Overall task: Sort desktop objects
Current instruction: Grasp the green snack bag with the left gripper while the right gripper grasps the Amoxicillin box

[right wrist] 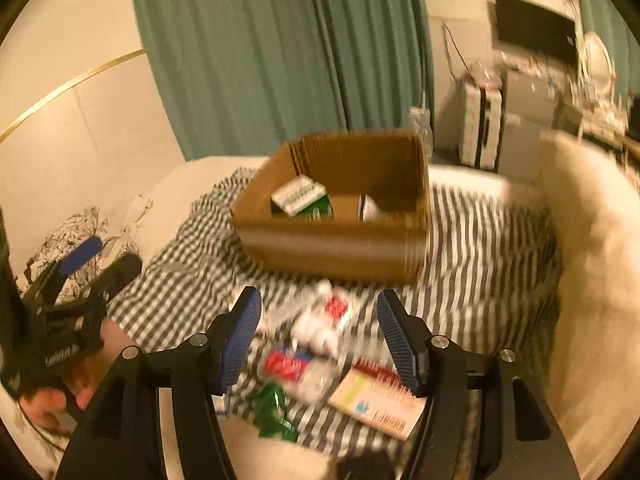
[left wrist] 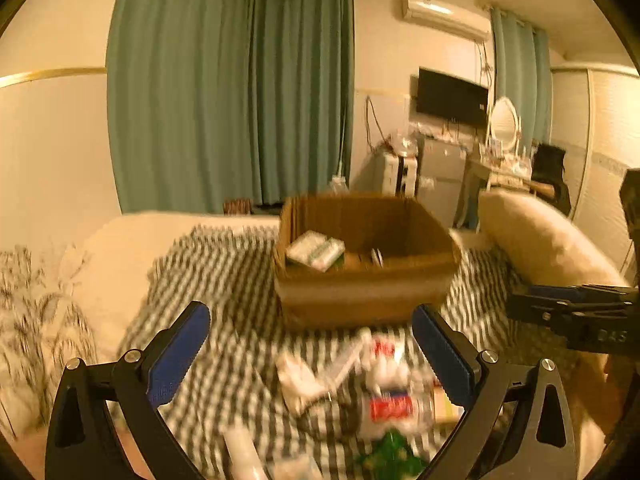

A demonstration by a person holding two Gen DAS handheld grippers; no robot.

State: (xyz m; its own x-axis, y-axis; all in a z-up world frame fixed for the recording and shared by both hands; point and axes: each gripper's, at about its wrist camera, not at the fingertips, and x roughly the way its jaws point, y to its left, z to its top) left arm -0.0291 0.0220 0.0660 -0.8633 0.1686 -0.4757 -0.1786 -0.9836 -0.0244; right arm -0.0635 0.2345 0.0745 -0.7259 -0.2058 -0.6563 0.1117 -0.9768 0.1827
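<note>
An open cardboard box point(left wrist: 360, 300) point(right wrist: 332, 248) stands on a striped cloth and holds a green-and-white carton point(left wrist: 316, 250) point(right wrist: 298, 194). In front of it lies a blurred heap of small items: clear packets with red labels point(left wrist: 390, 406) point(right wrist: 286, 364), a green wrapper point(left wrist: 390, 454) point(right wrist: 274, 412) and a pink-and-white flat box point(right wrist: 376, 402). My left gripper point(left wrist: 312, 350) is open and empty above the heap. My right gripper point(right wrist: 318, 330) is open and empty above the same heap. Each gripper shows at the edge of the other's view.
The striped cloth point(left wrist: 224, 280) point(right wrist: 480, 248) covers a bed. A cream pillow point(left wrist: 540, 236) point(right wrist: 592, 220) lies to the right, a patterned pillow point(left wrist: 36, 320) to the left. Green curtains, a suitcase point(right wrist: 480, 128), a TV and a dresser stand behind.
</note>
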